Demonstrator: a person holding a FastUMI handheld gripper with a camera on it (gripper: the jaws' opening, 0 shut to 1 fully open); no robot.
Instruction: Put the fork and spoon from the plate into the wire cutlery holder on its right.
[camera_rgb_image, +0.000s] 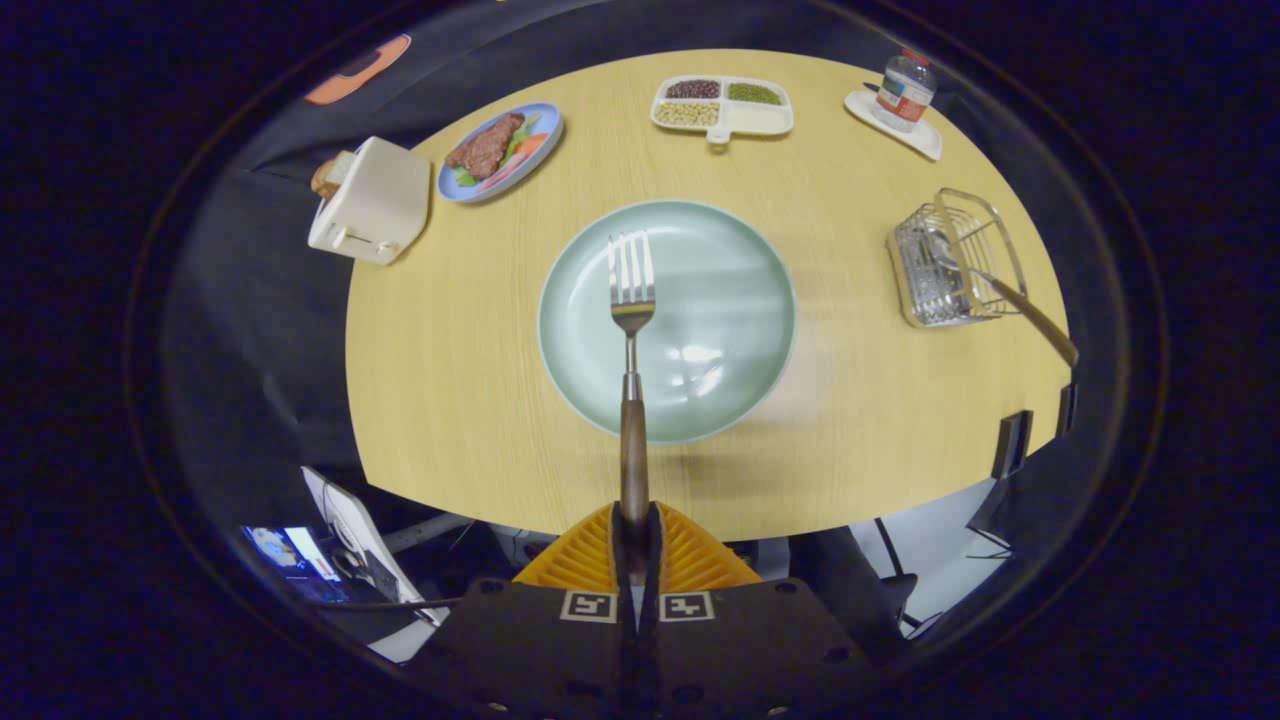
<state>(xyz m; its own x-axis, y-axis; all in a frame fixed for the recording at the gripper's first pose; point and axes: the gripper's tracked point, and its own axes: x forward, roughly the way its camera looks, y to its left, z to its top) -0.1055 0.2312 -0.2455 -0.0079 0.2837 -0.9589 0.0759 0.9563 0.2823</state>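
Gripper (635, 530) clamped on fork (631, 300) by its wooden handle, tines over plate (740, 300). Spoon (1000, 290) sits in wire holder (950, 265), right of plate, handle sticking out.

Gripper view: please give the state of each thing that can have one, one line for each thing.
gripper: shut on the fork's brown handle.
wooden-handled metal fork: held, tines pointing ahead above the plate.
pale green round plate: empty.
wire cutlery holder: holds the wooden-handled spoon, handle sticking out.
white toaster: bread in the slot.
clear plastic bottle: upright, capped.
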